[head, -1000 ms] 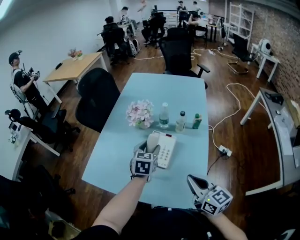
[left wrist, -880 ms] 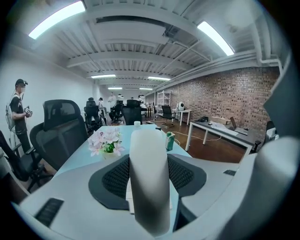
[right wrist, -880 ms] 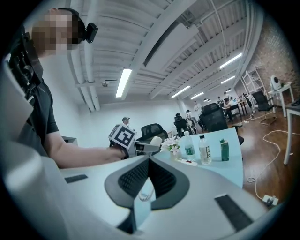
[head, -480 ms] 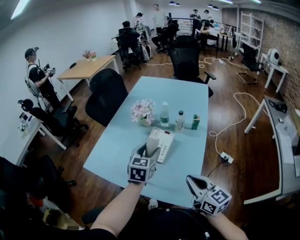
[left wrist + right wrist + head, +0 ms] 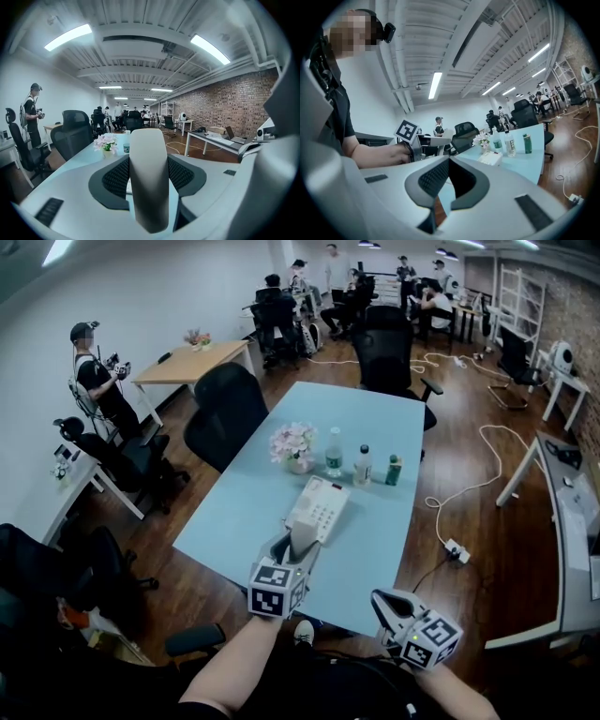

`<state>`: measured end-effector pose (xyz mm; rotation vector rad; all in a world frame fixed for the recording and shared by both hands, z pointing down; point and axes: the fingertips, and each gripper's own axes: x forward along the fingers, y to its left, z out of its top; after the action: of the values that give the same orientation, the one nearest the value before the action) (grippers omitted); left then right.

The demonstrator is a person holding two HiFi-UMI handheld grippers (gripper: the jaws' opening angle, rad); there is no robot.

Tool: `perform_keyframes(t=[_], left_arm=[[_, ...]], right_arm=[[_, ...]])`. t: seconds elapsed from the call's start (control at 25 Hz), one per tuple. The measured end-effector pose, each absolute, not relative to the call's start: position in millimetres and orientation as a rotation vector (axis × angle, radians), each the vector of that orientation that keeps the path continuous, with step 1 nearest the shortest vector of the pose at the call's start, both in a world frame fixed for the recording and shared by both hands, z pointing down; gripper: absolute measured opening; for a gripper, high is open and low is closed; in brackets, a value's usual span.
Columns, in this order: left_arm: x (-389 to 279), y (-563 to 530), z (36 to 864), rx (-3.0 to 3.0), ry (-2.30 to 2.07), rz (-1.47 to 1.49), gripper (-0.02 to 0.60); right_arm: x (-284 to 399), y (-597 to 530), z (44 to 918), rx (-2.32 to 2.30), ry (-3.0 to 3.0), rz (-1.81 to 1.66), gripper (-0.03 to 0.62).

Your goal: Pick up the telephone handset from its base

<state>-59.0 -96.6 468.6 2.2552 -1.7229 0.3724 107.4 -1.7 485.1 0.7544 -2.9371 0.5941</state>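
The cream telephone base (image 5: 320, 506) lies on the light blue table (image 5: 246, 521), its keypad showing. The cream handset (image 5: 303, 540) is off the base, held over the table's near edge. My left gripper (image 5: 293, 554) is shut on it. In the left gripper view the handset (image 5: 149, 159) stands upright between the dark pads of the left gripper (image 5: 149, 187). My right gripper (image 5: 386, 603) hangs low at the right, off the table's front edge, holding nothing. In the right gripper view the right gripper (image 5: 449, 161) is shut, and the base (image 5: 490, 158) lies far ahead.
Behind the base stand a pot of pink flowers (image 5: 292, 443), two clear bottles (image 5: 335, 454) and a small green bottle (image 5: 394, 470). Black office chairs (image 5: 225, 413) flank the table. A white cable and power strip (image 5: 457, 549) lie on the floor at right. People stand farther off.
My left gripper has lifted the handset off the base and drawn it back toward the table's near edge. The right gripper has hardly moved.
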Motion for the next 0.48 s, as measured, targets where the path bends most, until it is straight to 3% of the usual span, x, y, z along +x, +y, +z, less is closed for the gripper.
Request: perform_keyframes(t=[0.48], left_arm=[[-49, 0, 462, 2.244, -1.79, 0.311, 0.238]], right_arm=[[108, 43, 499, 0.599, -2.923, 0.591, 0.015]])
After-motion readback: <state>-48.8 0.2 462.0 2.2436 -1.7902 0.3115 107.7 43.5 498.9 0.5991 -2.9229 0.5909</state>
